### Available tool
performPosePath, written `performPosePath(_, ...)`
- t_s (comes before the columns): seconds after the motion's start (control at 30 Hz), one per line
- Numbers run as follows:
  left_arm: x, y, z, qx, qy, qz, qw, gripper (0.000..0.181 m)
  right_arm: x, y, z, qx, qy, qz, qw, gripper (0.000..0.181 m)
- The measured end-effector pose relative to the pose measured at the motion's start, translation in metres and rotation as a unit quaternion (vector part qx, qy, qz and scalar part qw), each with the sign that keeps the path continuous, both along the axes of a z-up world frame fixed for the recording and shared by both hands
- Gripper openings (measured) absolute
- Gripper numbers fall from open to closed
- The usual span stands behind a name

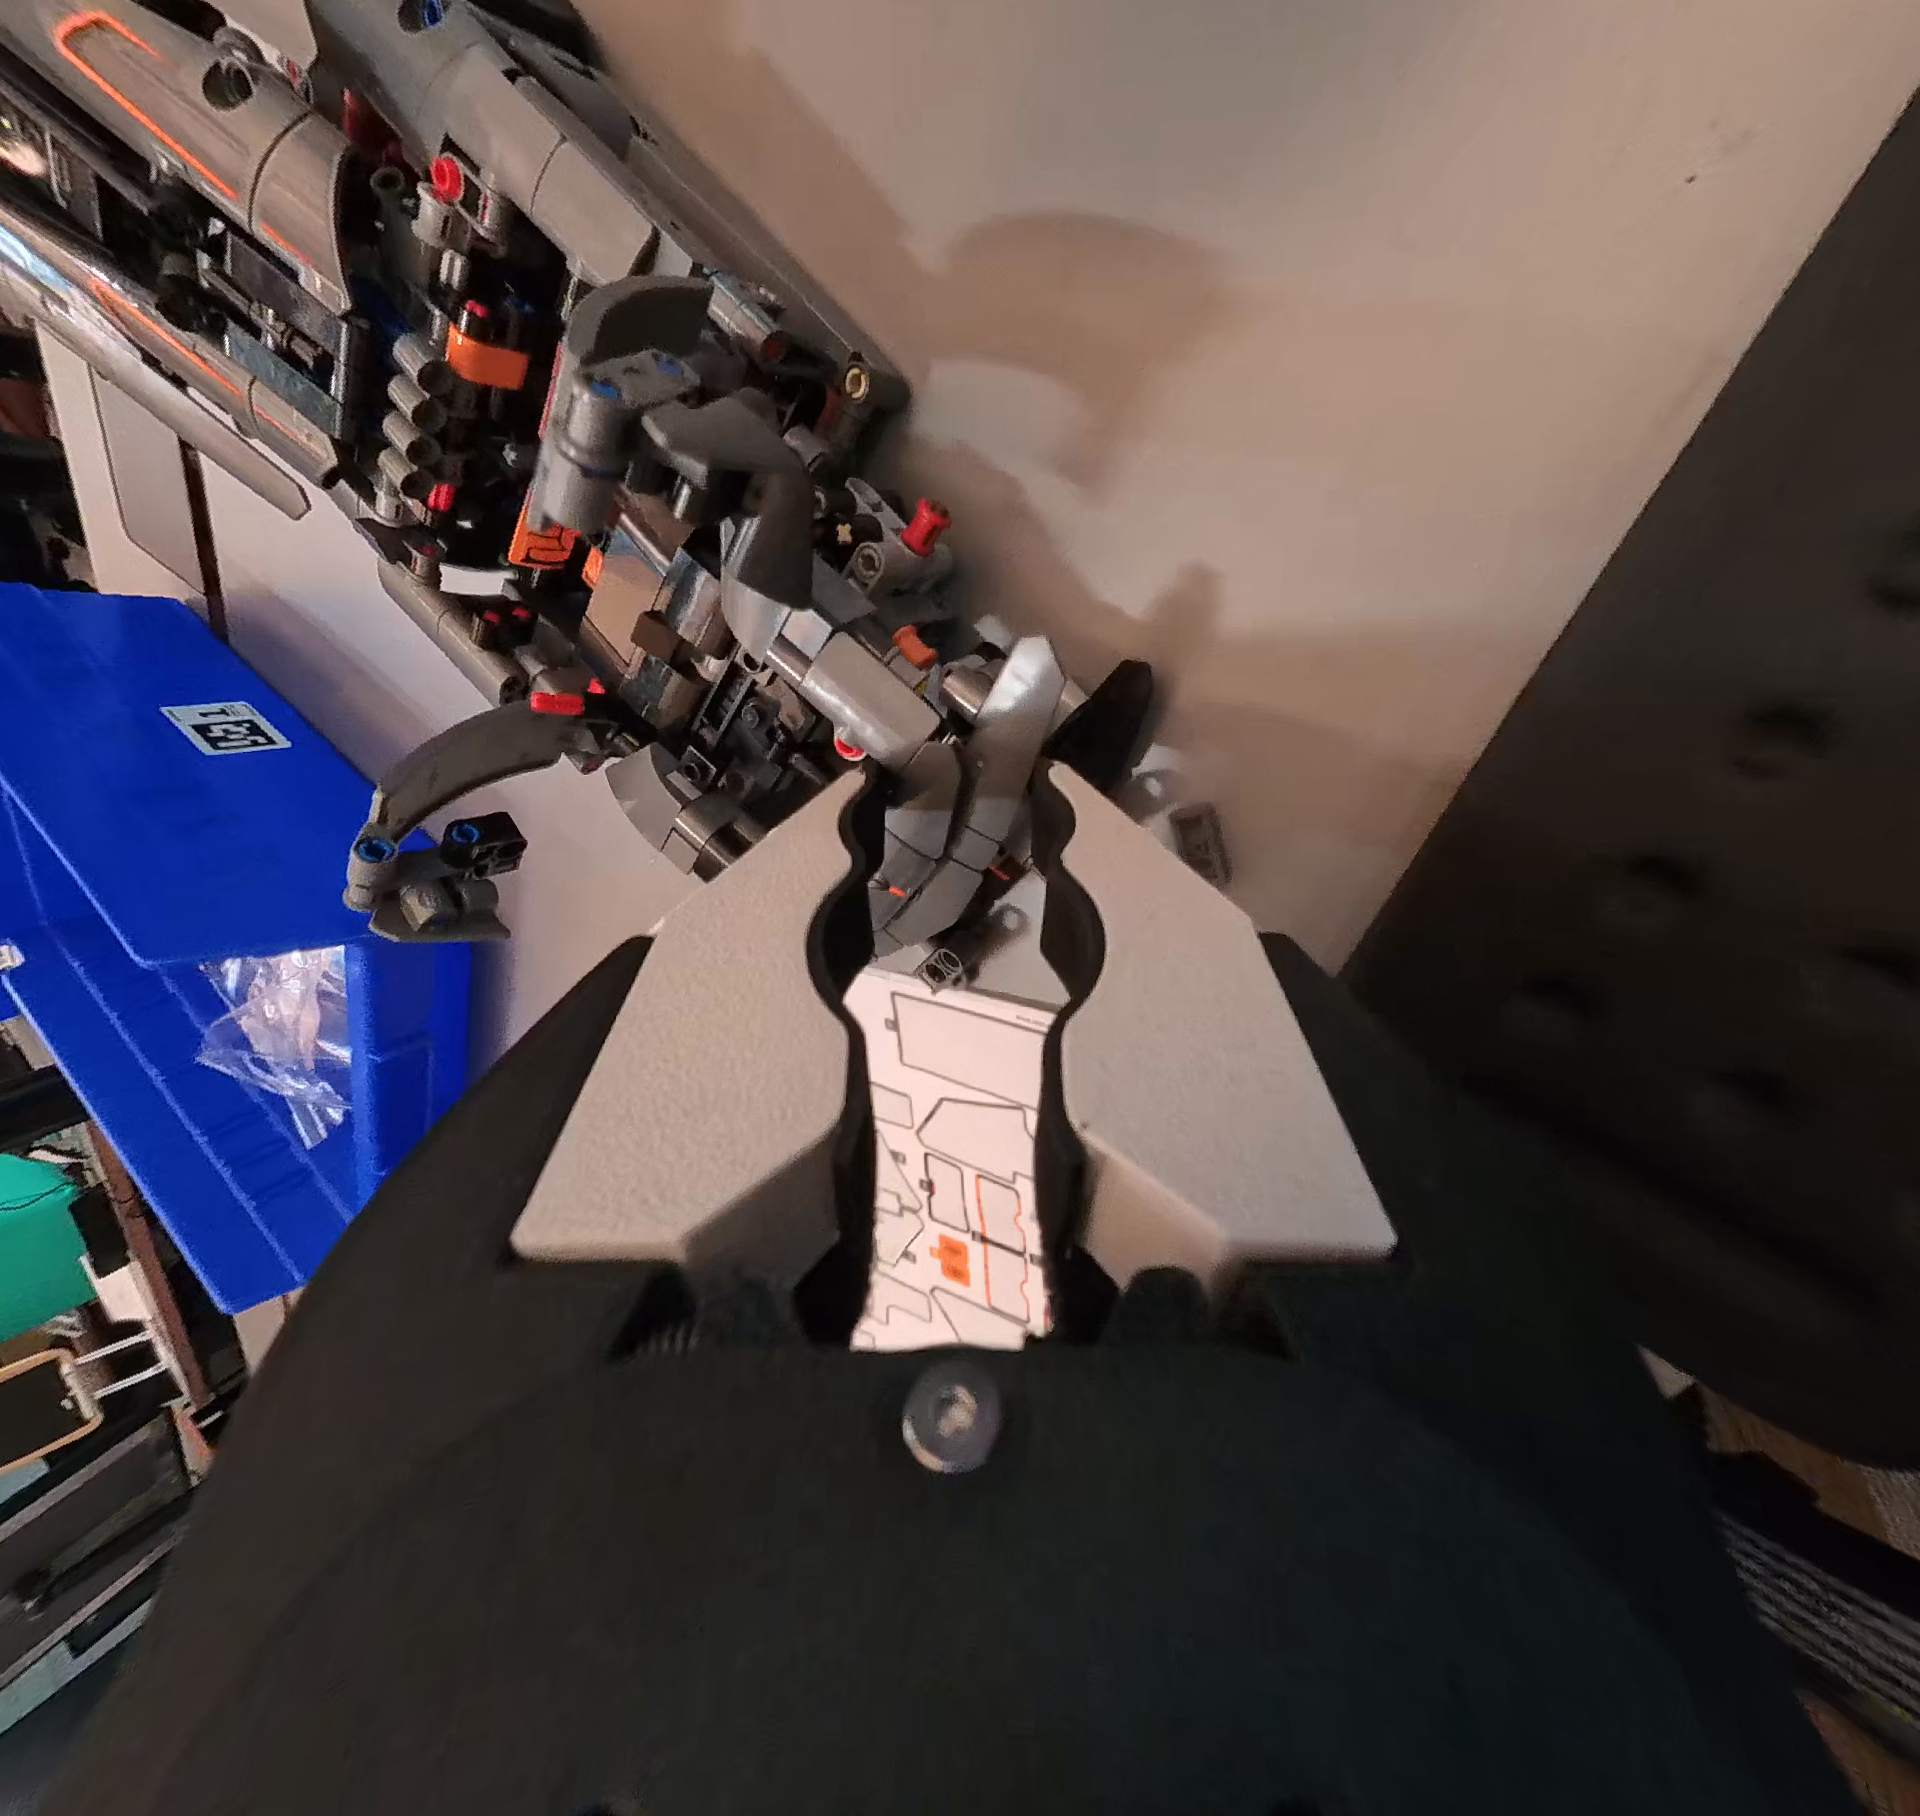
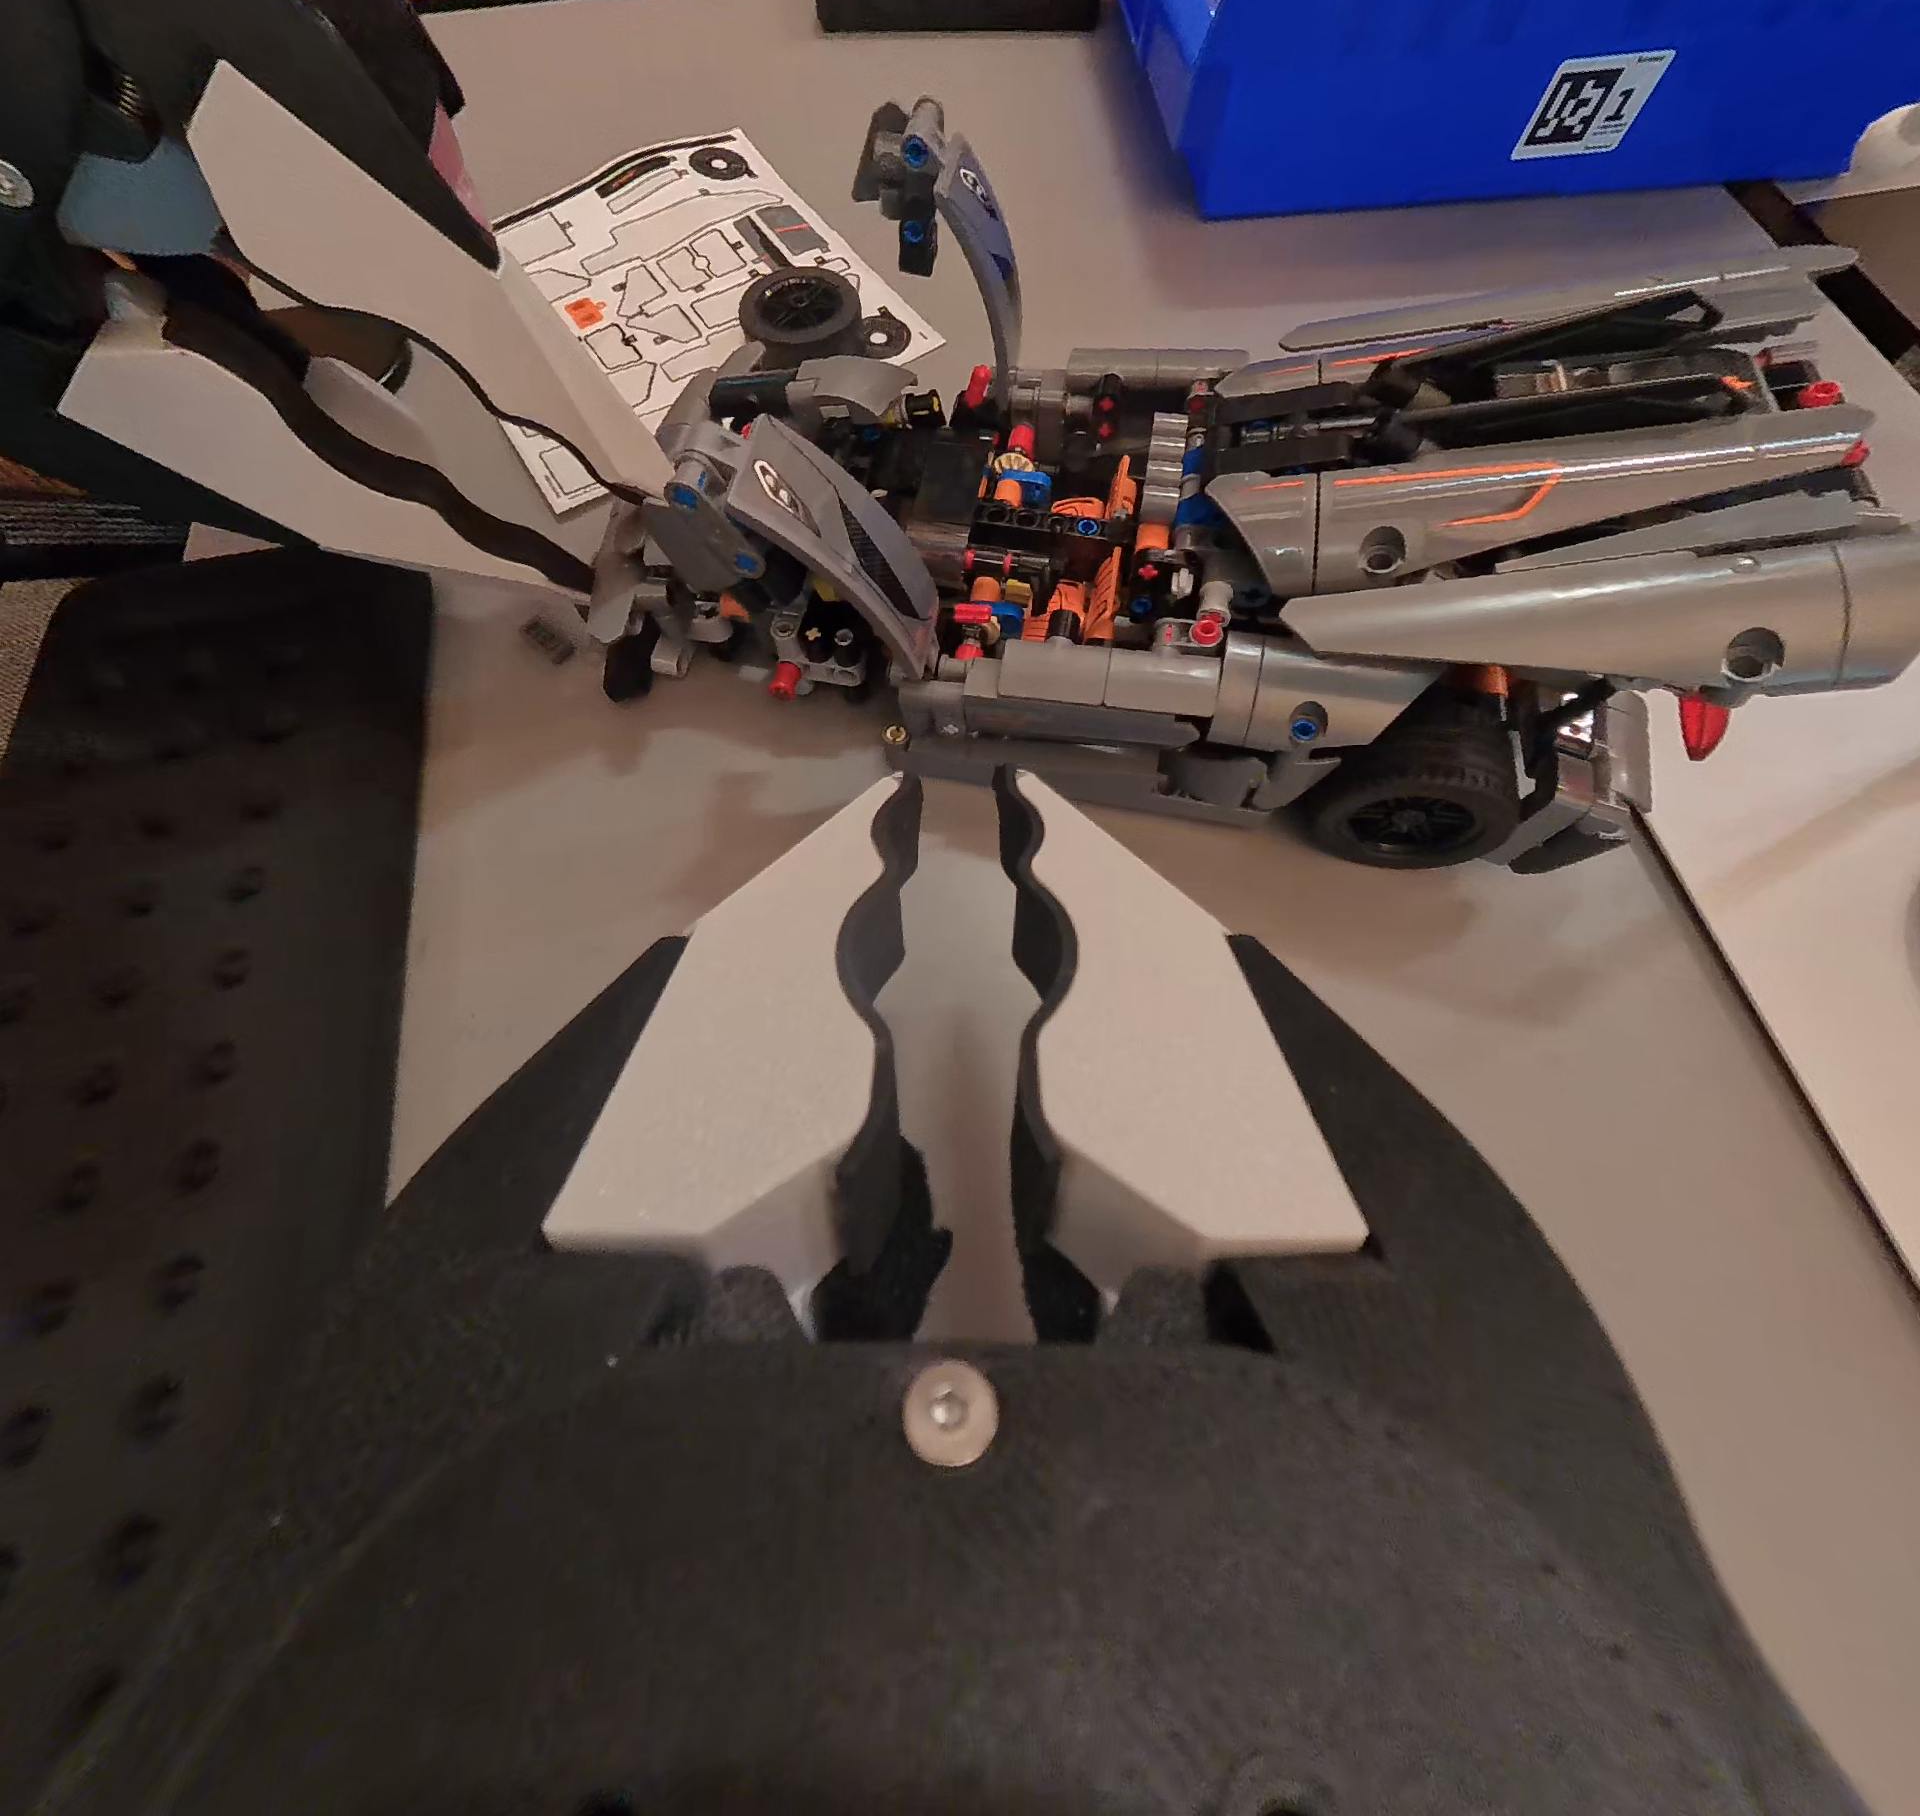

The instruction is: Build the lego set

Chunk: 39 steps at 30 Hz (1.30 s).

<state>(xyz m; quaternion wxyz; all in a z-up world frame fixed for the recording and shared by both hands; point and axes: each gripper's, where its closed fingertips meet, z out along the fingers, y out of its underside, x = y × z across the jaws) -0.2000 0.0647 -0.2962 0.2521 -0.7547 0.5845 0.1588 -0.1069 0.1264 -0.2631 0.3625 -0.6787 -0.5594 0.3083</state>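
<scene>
The table [image 2: 644, 831] carries a part-built grey lego car [image 2: 1247, 561], lying lengthwise with its finished rear and tyre to the right and its open front end to the left. A blue bin [image 2: 1403, 52] stands at the far right. A sticker sheet [image 2: 665, 280] lies far left, with a loose black wheel [image 2: 800, 306] on it and a separate curved grey arch piece [image 2: 966, 208] just beside it.

The left gripper [image 1: 951, 779] is narrowed around the car's nose; whether the fingers actually clamp it cannot be told. The right gripper [image 2: 956, 774] stands narrow and empty, tips just at the near sill.

Procedure, as judged:
- Steady the nose with the left gripper.
- Brace the sill before pressing any part on.
- Seat pins squarely; avoid twisting the loose front panels.
</scene>
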Motion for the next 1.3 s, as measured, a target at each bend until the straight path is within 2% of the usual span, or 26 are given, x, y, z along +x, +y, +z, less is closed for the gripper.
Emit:
performPosePath(0.17, -0.003, 0.002, 0.002, 0.003, 0.008, 0.007, 1.0, 0.03, 0.0, -0.001, -0.001, -0.001, -0.002, 0.003, 1.0, 0.013)
performPosePath(0.5, -0.024, -0.001, 0.003, 0.032, -0.038, 0.063, 0.997, 0.051, -0.001, -0.004, -0.002, -0.003, -0.005, 0.008, 1.0, 0.013)
performPosePath(0.7, -0.016, 0.004, 0.014, 0.109, -0.038, 0.044, 0.992, 0.044, -0.001, -0.005, -0.001, -0.003, -0.005, 0.008, 1.0, 0.013)
performPosePath(0.87, -0.017, 0.005, 0.01, 0.151, 0.002, 0.032, 0.988, 0.038, -0.001, -0.005, -0.001, -0.002, -0.005, 0.01, 1.0, 0.013)
performPosePath(1.13, -0.018, 0.009, 0.008, 0.166, 0.021, 0.029, 0.985, 0.024, -0.001, -0.007, -0.002, -0.003, -0.008, 0.012, 1.0, 0.013)
performPosePath(1.3, -0.022, 0.011, 0.009, 0.165, 0.002, 0.04, 0.986, 0.026, 0.0, -0.006, -0.003, -0.006, -0.009, 0.012, 1.0, 0.013)
